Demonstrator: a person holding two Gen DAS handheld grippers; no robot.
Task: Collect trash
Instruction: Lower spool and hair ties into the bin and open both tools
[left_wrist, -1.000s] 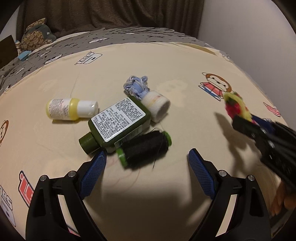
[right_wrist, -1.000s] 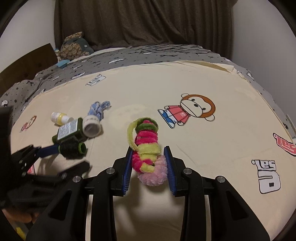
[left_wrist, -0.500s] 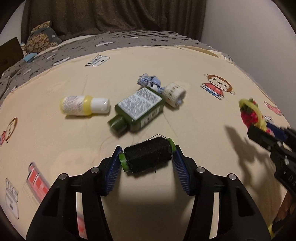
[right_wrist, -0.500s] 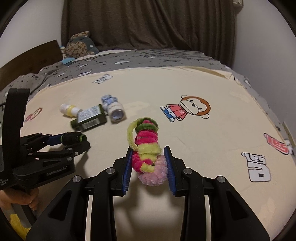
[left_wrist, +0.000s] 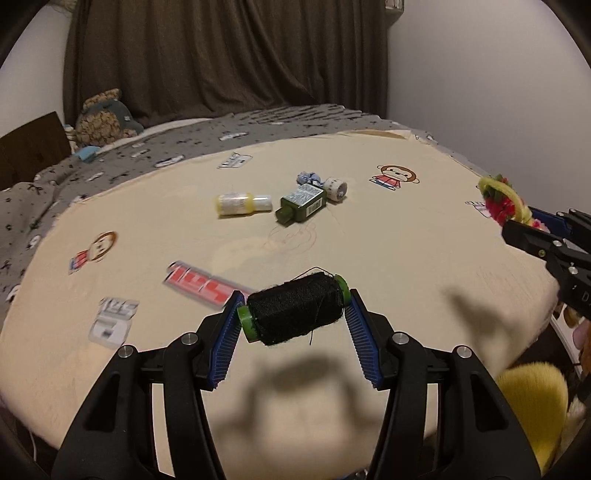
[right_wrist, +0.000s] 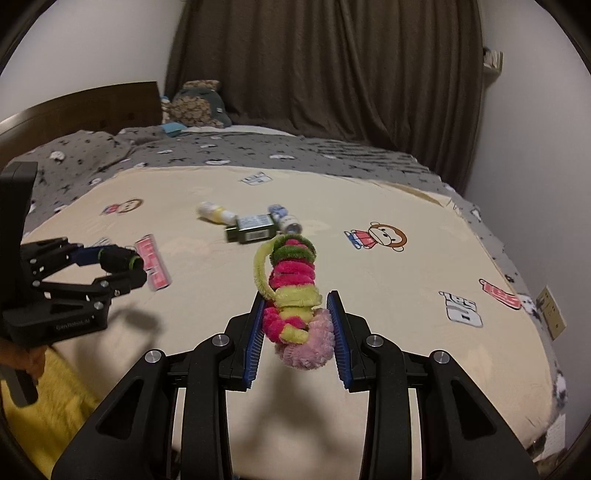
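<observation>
Fuzzy coil (right_wrist: 295, 295), seemingly chenille, pinched

spool (left_wrist: 293, 314): we see black thread, green ends
pipe-cleaner bundle (right_wrist: 291, 295): pink, yellow-green, dark green coils
bottle (left_wrist: 301, 203): dark green
sheet (left_wrist: 388, 258): cream, cartoon monkey prints

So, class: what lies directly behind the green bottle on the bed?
Behind the green bottle lie a crumpled blue cloth scrap and a white roll beside it. The bottle covers the scrap's lower part.
</observation>
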